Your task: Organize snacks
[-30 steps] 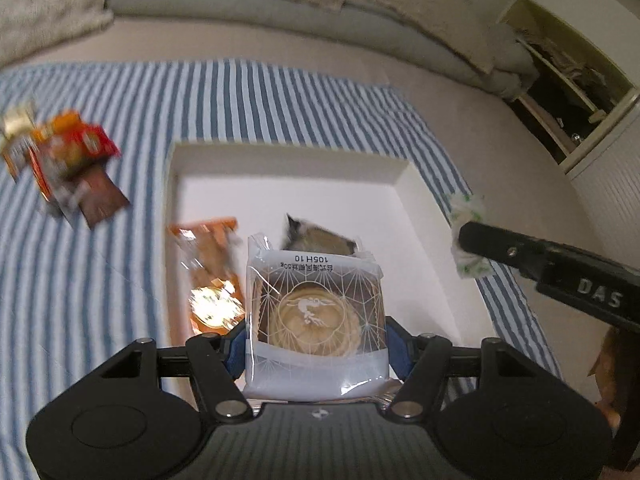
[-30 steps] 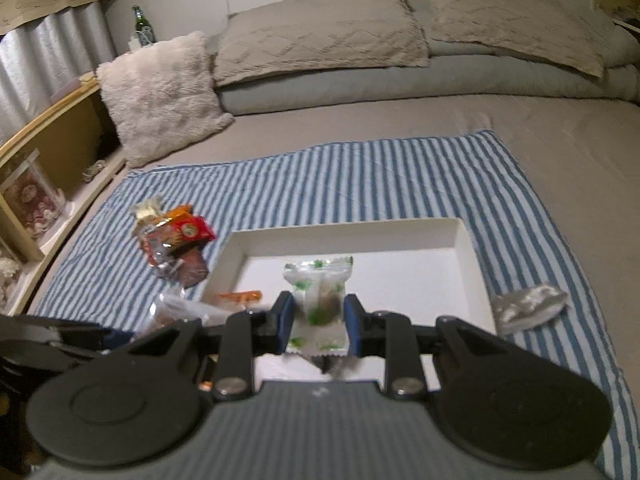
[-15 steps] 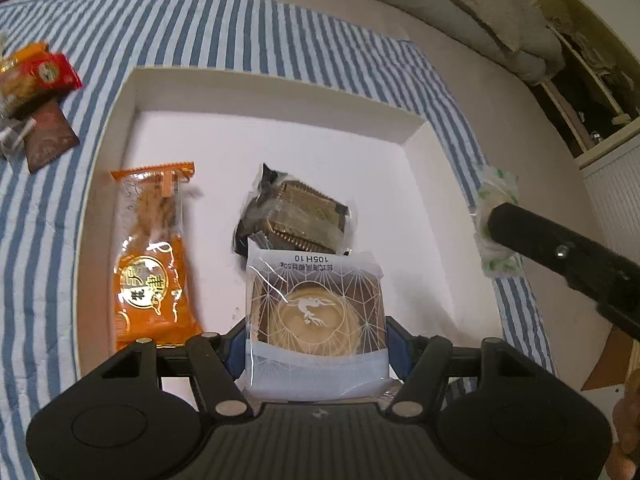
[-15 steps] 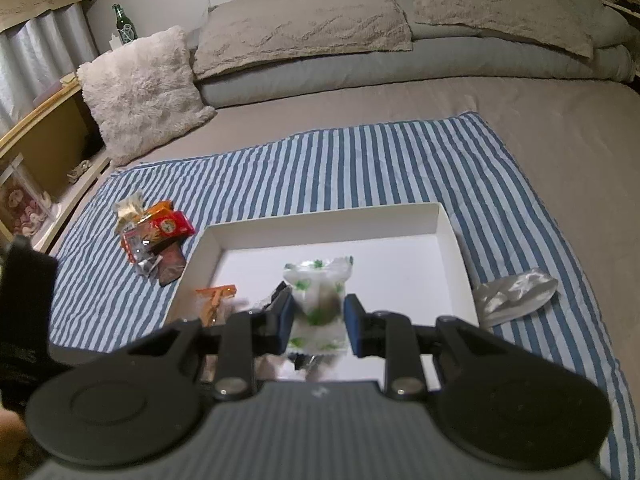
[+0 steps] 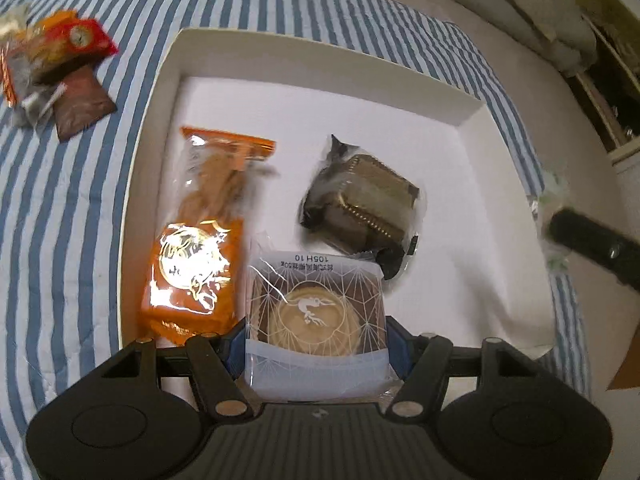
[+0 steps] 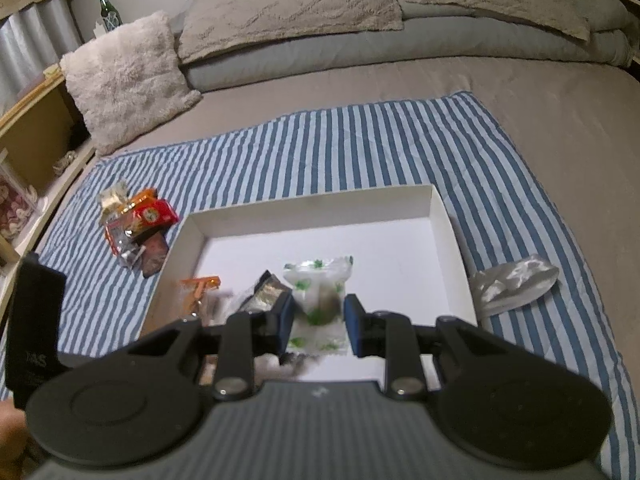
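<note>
- Step in hand, as I judge it: loading snacks into the white box (image 5: 168,92), which lies on the striped cloth (image 5: 72,208) spread over the bed (image 6: 560,112). Both of my tools are carrying a packet.
- My left tool (image 5: 316,340) is clenched on a clear packet holding a round pastry (image 5: 316,312), one blue pad against each side edge. The packet hangs over the near part of the box, just beside the orange packet (image 5: 196,252) and touching or overlapping the edge of the dark wrapped cake (image 5: 360,208); I cannot tell whether its underside rests on the box floor.
- My right tool (image 6: 318,320) grasps a small green-and-white packet (image 6: 318,292) between its pads, over the near half of the box.
- Both the orange packet and the dark wrapped cake already lie inside the box.
- Outside the box: a heap of loose snacks (image 6: 136,224) on the cloth beyond its left wall, and a silver packet (image 6: 516,284) on the cloth beyond its right wall.
- Next move, in my judgement: lower the pastry to the bare floor between the orange packet and the cake, then release; afterwards set the green-and-white packet on the free floor toward the right wall.
- Care needed: the gap is narrow, so the pastry could ride up on a neighbour.
</note>
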`<action>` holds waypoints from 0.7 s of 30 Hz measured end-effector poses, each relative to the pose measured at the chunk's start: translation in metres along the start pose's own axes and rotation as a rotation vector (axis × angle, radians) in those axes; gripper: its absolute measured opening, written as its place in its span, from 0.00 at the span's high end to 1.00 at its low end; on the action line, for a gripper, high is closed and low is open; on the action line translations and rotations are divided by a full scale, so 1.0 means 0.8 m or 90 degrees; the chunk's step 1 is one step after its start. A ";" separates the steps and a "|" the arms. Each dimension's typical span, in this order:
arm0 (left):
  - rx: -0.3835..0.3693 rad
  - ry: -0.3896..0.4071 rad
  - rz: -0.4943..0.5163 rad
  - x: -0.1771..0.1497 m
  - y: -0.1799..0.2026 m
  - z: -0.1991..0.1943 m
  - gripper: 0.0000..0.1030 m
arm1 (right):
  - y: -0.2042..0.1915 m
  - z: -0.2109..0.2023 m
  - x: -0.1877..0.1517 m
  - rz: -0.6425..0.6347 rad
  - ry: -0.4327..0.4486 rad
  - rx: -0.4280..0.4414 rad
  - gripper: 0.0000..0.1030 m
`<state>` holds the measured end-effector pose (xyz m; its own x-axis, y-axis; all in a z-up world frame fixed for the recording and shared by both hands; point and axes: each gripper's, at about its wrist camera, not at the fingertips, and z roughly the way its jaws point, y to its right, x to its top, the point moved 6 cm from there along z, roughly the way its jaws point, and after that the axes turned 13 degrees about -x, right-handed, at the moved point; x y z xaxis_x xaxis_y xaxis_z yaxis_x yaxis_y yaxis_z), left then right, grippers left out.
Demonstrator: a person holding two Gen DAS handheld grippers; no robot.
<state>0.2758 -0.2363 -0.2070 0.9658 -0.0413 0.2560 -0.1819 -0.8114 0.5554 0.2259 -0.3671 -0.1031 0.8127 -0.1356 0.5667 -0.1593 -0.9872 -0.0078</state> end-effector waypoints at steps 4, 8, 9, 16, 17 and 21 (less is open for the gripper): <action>-0.001 0.005 0.002 -0.001 0.004 -0.004 0.35 | 0.001 0.003 -0.004 -0.009 -0.017 -0.006 0.68; -0.016 0.011 0.008 -0.001 0.013 -0.005 0.33 | 0.000 0.009 -0.013 -0.021 -0.050 -0.004 0.68; -0.016 0.014 0.013 0.000 0.015 -0.004 0.30 | -0.001 0.011 -0.016 -0.026 -0.059 -0.004 0.68; -0.003 0.028 0.056 0.000 0.025 -0.024 0.17 | -0.004 0.016 -0.025 -0.044 -0.088 -0.004 0.62; 0.000 0.027 0.061 0.000 0.025 -0.026 0.15 | -0.004 0.017 -0.027 -0.043 -0.093 -0.001 0.58; 0.020 0.029 0.081 -0.004 0.022 -0.037 0.11 | -0.002 0.019 -0.033 -0.054 -0.108 -0.014 0.46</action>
<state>0.2643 -0.2329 -0.1744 0.9259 -0.1195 0.3584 -0.2959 -0.8193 0.4911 0.2137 -0.3631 -0.1306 0.9061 -0.0654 0.4179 -0.0962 -0.9940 0.0529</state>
